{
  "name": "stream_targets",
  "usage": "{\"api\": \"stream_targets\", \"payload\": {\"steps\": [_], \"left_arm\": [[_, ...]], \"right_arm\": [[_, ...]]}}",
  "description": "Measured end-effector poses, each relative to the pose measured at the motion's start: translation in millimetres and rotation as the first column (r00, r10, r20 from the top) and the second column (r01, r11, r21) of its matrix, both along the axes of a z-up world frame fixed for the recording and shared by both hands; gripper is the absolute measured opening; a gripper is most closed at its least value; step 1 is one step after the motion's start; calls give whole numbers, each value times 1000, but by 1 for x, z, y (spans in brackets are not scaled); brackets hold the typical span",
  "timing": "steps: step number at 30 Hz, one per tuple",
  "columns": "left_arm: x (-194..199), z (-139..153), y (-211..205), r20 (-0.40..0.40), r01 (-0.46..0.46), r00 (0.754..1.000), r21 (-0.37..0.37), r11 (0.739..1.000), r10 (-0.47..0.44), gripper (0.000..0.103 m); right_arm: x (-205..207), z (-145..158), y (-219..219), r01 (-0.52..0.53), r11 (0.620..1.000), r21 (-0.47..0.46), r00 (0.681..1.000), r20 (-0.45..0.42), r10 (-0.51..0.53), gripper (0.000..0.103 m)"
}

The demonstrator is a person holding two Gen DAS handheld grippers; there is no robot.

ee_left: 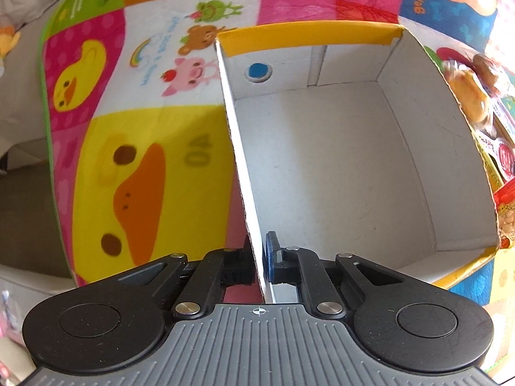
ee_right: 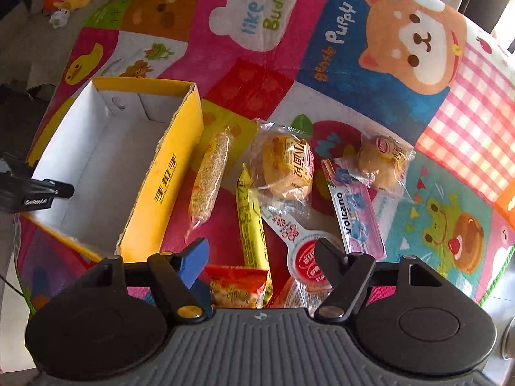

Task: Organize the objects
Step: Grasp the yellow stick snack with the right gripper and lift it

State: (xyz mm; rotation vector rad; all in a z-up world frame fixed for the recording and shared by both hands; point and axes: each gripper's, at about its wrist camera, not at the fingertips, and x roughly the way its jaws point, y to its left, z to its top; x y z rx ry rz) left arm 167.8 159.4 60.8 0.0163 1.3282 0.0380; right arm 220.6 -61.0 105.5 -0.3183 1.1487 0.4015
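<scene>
Box [ee_left: 338, 160]: yellow outside, white inside, nothing in it, open top, standing on my patchwork cartoon mat [ee_left: 128, 128], left of the snacks. My left tool [ee_left: 259, 257] is clamped on the box's left wall, one finger inside, one outside.

Snacks, on the mat just right of the box:
- long grain bar [ee_right: 210, 177] in clear wrap, nearest the box
- yellow stick pack [ee_right: 252, 225]
- wrapped bun [ee_right: 286, 167]
- second wrapped bun [ee_right: 383, 160], farther right
- pink "Volcano" pack [ee_right: 357, 212]
- red-and-white lidded cup [ee_right: 309, 260]
- orange packet [ee_right: 238, 286], nearest me

My right tool [ee_right: 262, 251] hangs over the near snacks, fingers apart, gripping nothing
</scene>
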Motion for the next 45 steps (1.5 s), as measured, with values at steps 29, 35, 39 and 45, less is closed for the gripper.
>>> {"api": "stream_targets", "payload": {"steps": [29, 35, 39, 45], "left_arm": [[-5, -4, -57, 21, 172, 985, -102, 980, -171, 12], [-7, -3, -44, 35, 119, 993, -112, 987, -116, 12], [-10, -3, -31, 40, 35, 999, -180, 983, -28, 11], [-17, -3, -31, 52, 39, 998, -209, 977, -29, 12]], "right_arm": [[-93, 137, -92, 449, 883, 137, 893, -87, -441, 20], [-133, 150, -79, 470, 865, 177, 879, -182, -440, 20], [-147, 143, -59, 448, 882, 146, 883, -226, -412, 20], [-131, 138, -19, 413, 892, 186, 886, -307, -346, 20]]}}
